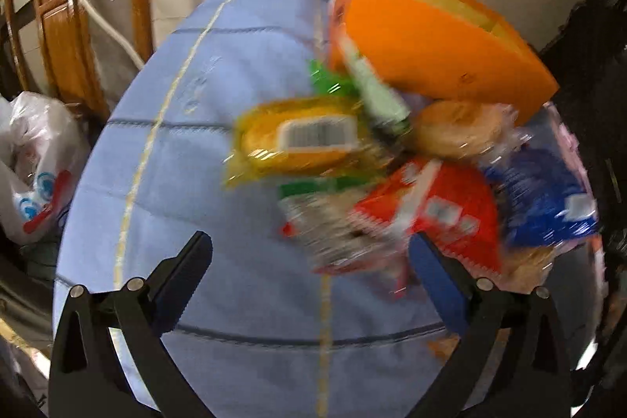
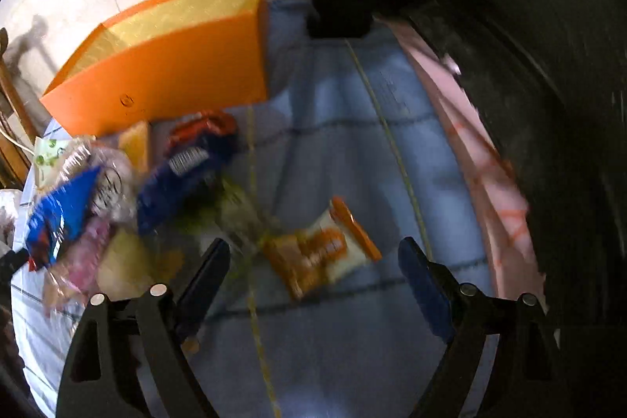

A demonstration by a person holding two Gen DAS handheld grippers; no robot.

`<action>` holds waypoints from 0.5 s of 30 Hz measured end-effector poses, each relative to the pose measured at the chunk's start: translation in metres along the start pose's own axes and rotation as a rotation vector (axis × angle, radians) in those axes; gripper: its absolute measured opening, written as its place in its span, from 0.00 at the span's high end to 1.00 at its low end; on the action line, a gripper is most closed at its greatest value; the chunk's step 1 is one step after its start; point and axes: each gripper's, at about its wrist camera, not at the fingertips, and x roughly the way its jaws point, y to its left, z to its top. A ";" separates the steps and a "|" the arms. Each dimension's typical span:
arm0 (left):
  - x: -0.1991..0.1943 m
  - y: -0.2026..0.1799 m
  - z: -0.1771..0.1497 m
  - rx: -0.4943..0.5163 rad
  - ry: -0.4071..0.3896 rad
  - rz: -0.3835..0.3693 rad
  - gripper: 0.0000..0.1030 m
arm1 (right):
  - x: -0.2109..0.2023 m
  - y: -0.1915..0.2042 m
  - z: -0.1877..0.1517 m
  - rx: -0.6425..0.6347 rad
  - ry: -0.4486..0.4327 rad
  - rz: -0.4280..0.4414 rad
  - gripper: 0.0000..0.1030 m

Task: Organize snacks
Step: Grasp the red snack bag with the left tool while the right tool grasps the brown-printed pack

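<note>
- A round tabletop (image 1: 243, 73) covered with a pale blue cloth crossed by dark and yellow lines fills both wrist views. Both pictures are blurred.
- The left gripper (image 1: 309, 249) hangs above the cloth with its jaws spread wide and nothing between them.
- The right gripper (image 2: 313, 255) also hangs above the cloth, jaws released and wide apart, gripping nothing.
- An orange box (image 1: 435, 53) with a yellow lining stands open at the far side of the tabletop. In the left view it sits behind the snacks; in the right view it is up and to the left (image 2: 164, 77).
- A loose pile of snacks lies just in front of the box, the packets touching and overlapping.
- In the left view, a yellow packet (image 1: 298, 140) with a barcode label lies nearest the middle of the cloth.
- Beside it are a round bun in clear wrap (image 1: 458, 132), a red packet (image 1: 443, 214) and a blue packet (image 1: 548, 202).
- The red packet lies close ahead of the left gripper's right finger.
- In the right view, an orange and white packet (image 2: 321, 249) lies alone on the cloth, apart from the pile, between and just beyond the right gripper's fingers.
- A dark blue packet (image 2: 184, 175) and a bright blue packet (image 2: 58, 218) lie to its left.
- A white plastic bag (image 1: 35, 163) sits off the tabletop's left edge, near a wooden chair (image 1: 66, 38).
</note>
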 end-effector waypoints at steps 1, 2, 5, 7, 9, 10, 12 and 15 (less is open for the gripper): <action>-0.002 -0.008 0.004 0.023 -0.017 -0.021 0.05 | -0.001 0.001 -0.001 -0.005 0.001 -0.008 0.15; -0.002 -0.019 0.008 0.064 -0.032 -0.042 0.05 | 0.002 0.003 -0.004 -0.013 -0.002 -0.015 0.15; 0.004 -0.051 0.016 0.220 -0.058 -0.062 0.05 | 0.000 0.003 -0.001 -0.021 -0.024 -0.024 0.15; 0.011 -0.064 0.017 0.279 -0.045 -0.075 0.05 | 0.001 -0.002 0.001 -0.010 -0.030 -0.035 0.15; 0.024 -0.069 0.019 0.309 -0.019 -0.110 0.15 | 0.011 -0.005 0.005 0.004 -0.029 -0.042 0.15; 0.032 -0.073 0.021 0.316 0.002 -0.129 0.26 | 0.013 -0.008 0.006 0.013 -0.026 -0.047 0.15; 0.044 -0.075 0.019 0.333 0.044 -0.145 0.36 | 0.021 -0.014 0.005 0.036 -0.008 -0.042 0.15; 0.042 -0.086 0.007 0.420 0.008 -0.118 0.37 | 0.030 -0.011 0.002 0.041 0.014 -0.008 0.15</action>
